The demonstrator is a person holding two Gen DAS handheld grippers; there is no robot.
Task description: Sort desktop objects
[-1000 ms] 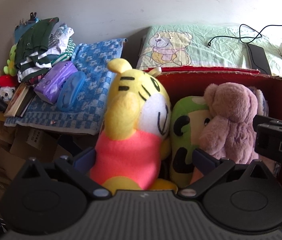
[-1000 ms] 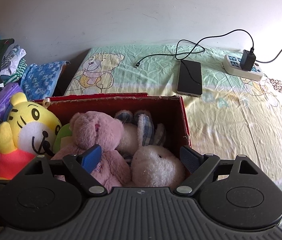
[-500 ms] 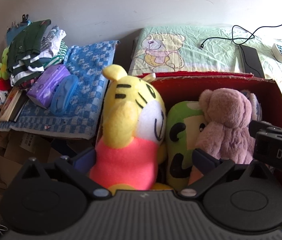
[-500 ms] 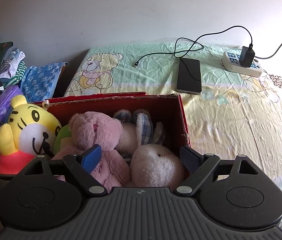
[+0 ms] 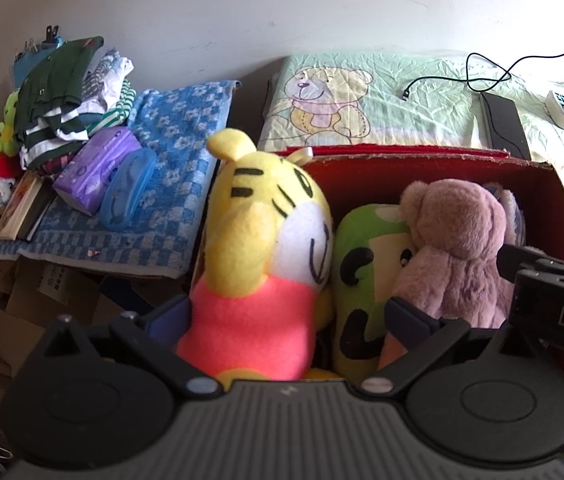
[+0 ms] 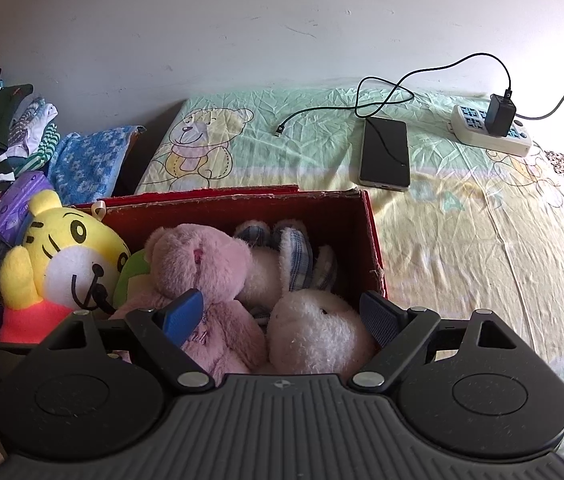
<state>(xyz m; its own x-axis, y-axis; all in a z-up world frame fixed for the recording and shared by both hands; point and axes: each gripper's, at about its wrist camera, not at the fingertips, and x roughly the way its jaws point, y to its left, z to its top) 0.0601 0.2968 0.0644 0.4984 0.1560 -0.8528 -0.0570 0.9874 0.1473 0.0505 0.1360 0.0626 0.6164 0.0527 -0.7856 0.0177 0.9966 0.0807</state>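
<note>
A red cardboard box (image 5: pixel 434 170) (image 6: pixel 241 212) sits on the bed with plush toys in it. A yellow tiger in a pink shirt (image 5: pixel 265 248) (image 6: pixel 61 264) stands at its left end, beside a green plush (image 5: pixel 362 276). A pink bear (image 5: pixel 458 248) (image 6: pixel 201 272) and a white bunny (image 6: pixel 318 332) fill the rest. My left gripper (image 5: pixel 288 318) is open, its fingers wide around the tiger's body and the green plush. My right gripper (image 6: pixel 279 316) is open just above the bear and the bunny; part of its body (image 5: pixel 554 308) shows in the left wrist view.
A phone (image 6: pixel 386 152), a charging cable (image 6: pixel 386 92) and a power strip (image 6: pixel 490 128) lie on the bear-print sheet (image 6: pixel 462 240). To the left, a blue checked towel (image 5: pixel 169 184) carries a purple tissue pack (image 5: pixel 97 164), a blue case (image 5: pixel 127 188) and folded clothes (image 5: pixel 61 100). Cardboard boxes (image 5: pixel 9 312) lie below.
Both views have shifted slightly, as if the grippers drew back a little from the box. The toys have kept their places and both grippers have stayed open.
</note>
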